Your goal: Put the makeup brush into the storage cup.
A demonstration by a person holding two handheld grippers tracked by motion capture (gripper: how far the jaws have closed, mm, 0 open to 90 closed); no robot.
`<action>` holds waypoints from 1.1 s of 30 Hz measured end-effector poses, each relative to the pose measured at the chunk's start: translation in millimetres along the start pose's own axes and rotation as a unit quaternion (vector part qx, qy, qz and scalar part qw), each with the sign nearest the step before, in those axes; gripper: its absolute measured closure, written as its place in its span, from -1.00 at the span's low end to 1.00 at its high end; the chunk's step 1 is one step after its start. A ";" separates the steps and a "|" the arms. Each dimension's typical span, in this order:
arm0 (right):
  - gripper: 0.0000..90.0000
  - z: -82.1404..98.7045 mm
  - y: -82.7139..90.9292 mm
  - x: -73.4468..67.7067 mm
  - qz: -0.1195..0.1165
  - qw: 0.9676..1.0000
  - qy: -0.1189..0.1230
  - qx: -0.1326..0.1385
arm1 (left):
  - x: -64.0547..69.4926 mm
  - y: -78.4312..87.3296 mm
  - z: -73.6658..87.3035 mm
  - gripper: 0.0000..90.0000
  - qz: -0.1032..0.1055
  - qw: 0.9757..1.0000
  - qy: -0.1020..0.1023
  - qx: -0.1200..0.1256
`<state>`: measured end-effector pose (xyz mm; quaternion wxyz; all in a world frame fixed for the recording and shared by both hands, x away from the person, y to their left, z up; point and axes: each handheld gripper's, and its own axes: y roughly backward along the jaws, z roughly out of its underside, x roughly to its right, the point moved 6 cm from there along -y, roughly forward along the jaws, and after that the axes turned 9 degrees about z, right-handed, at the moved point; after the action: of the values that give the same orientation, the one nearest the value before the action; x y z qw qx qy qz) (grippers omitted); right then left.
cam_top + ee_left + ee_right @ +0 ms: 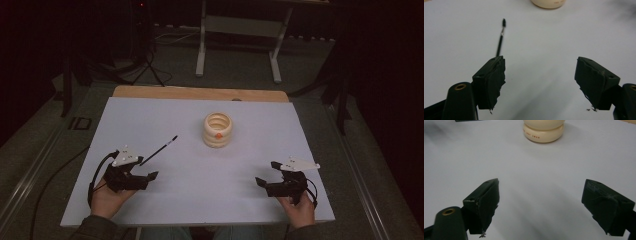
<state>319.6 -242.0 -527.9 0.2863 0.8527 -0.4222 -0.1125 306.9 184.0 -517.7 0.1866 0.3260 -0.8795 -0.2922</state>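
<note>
Pen (159, 149) is lying flat on the white table (250, 175), a thin black stick with its long axis running on a slant: the near end is sitting just beside the left tongs (150, 178), and the tipped far end is pointing away from the person and toward the right, roughly at the cream holder (218, 129). In the left gripper view the pen (500, 40) is rising straight up from behind the left-hand jaw, its small dark tip at the far end; whether the near end is touching that jaw I cannot tell.

Left tongs (540, 75) are resting low over the table in the person's left hand (106, 200), jaws spread wide apart and gripping nothing. Right tongs (267, 175) are sitting near the front right edge in the right hand (300, 209), well apart from the pen; in the right gripper view the right tongs (540, 205) are also gaping wide with bare table between the jaws.

Farther out, the ribbed cream holder (543, 130) is standing upright near the middle of the table, open at the top, with an orange dot on its near side.
</note>
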 end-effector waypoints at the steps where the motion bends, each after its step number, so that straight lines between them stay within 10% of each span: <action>1: -0.68 -0.6 -0.1 -0.4 0.000 1.000 0.001 0.000 | -2.8 0.4 -1.8 -0.44 -0.002 1.000 0.001 -0.003; 20: -0.68 -5.4 -1.5 -1.9 -0.004 1.000 0.007 0.004 | -40.3 -26.6 -41.1 -0.39 -0.009 0.997 0.006 -0.073; 33: -0.68 -5.6 -4.1 -0.3 -0.008 1.000 0.008 0.003 | -63.5 -57.2 -51.7 -0.05 0.009 0.988 -0.003 -0.152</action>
<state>324.5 -237.6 -525.7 0.2862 0.8580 -0.4130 -0.1066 405.8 171.7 -523.5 0.2340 0.2853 -0.8283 -0.4216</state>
